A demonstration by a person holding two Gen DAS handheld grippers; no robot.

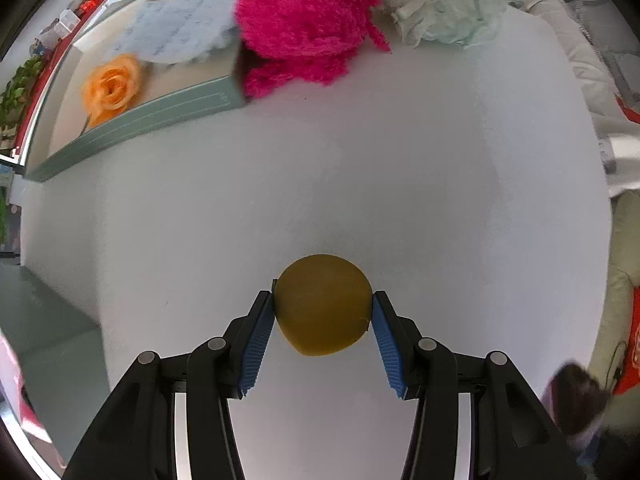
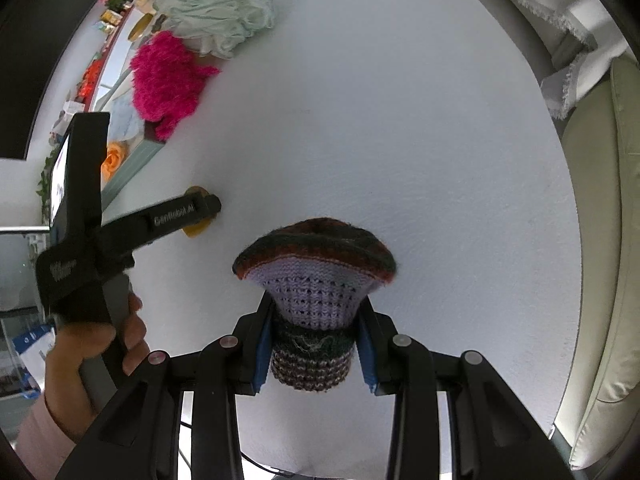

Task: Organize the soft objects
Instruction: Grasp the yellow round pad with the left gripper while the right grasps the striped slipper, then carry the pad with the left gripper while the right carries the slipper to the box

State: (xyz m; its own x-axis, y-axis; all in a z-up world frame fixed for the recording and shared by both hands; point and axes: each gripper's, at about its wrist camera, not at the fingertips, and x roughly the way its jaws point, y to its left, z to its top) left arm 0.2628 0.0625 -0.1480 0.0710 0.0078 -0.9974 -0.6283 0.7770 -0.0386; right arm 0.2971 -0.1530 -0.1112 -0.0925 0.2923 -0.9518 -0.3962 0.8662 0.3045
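— White tabletop (image 1: 400,168) fills nearly everything I see, matte and faintly textured, round-edged where it curves away at the far side. What do you get beyond it?

— Off my right jaws' far right, a pale cushioned seat (image 2: 600,280) and some white lace-edged cloth (image 2: 568,40). Far left, past the table edge, a red-trimmed shelf with small clutter, too blurred for me to name.

— My left gripper (image 1: 323,312) points straight down at the table. Its blue pads (image 1: 258,340) have just closed and now press both sides of a mustard-yellow ball (image 1: 322,306), so it is clamped there right at the fingertips.

— I see that from my side too: the left gripper (image 2: 200,210) ahead and left of my jaws, a hand (image 2: 92,344) wrapped round its handle, a bit of yellow showing under its tip.

— And yours?

— My right gripper (image 2: 314,344) is clenched on a knitted hat (image 2: 316,276), lilac inside, dark striped outside, its crown flaring out just past the tips.

— Well ahead of my jaws and to the left lies a shallow grey-green tray (image 1: 132,124) holding an orange fabric rose (image 1: 112,84) and a pale blue cloth (image 1: 176,28). A hot-pink fluffy bundle (image 1: 304,20) overhangs the tray's near corner, and a mint-green ruffled bundle (image 1: 448,4) sits just beside it on the right.
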